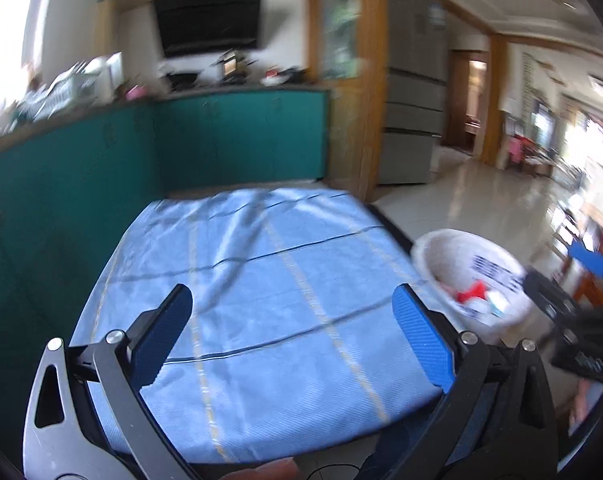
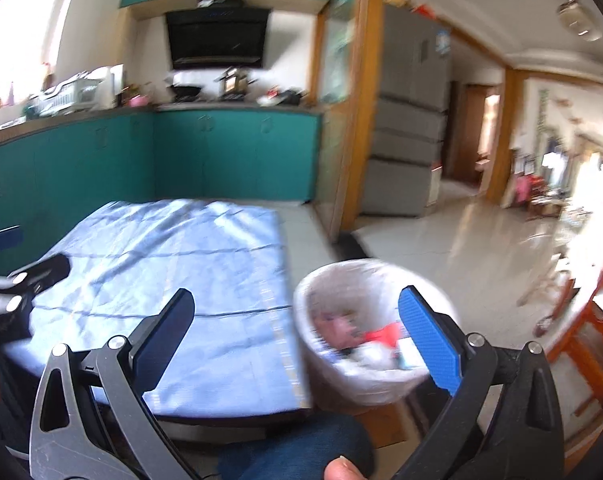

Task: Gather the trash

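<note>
Both grippers empty over a bare blue cloth, bin waiting on the right.

From the left: the left gripper [image 1: 291,334] hangs wide above the tablecloth [image 1: 261,264]; the right gripper [image 2: 297,332] gapes too, holding nothing. The lined trash bin [image 2: 365,280] stands just right of the table, scraps inside, blurred. Best to scan for leftovers before reaching anywhere.

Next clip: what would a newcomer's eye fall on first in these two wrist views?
Probably the light blue cloth spread over the table, bare of any trash and filling the middle of both views. Next, the white-lined trash bin beside the table's right edge, already holding crumpled wrappers, one red. Both the left gripper and right gripper are open and hold nothing.
</note>
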The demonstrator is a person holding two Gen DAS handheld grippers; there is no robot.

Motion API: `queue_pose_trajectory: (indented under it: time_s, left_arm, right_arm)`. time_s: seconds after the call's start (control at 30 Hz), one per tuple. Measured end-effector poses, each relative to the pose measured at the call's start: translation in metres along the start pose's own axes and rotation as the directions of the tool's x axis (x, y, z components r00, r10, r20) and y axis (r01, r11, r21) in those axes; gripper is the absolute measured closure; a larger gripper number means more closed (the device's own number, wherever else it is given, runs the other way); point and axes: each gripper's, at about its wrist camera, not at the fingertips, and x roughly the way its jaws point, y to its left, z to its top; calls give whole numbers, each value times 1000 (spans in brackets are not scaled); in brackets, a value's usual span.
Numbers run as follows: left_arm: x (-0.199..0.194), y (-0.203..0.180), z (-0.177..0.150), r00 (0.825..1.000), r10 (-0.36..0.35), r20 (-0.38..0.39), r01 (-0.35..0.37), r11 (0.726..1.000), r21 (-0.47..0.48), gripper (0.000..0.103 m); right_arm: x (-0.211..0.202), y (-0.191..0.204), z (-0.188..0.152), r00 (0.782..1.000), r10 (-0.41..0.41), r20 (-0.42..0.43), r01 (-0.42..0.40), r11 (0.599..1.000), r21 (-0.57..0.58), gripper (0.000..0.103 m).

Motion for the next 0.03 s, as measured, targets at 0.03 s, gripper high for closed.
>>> queue_pose_trajectory:
  time_s: [0.03]
  left_arm:
    - [15, 14, 0, 999, 28, -21, -28, 999, -44, 3]
  right_arm:
    - [13, 4, 1, 999, 40, -17, -40, 999, 5, 3]
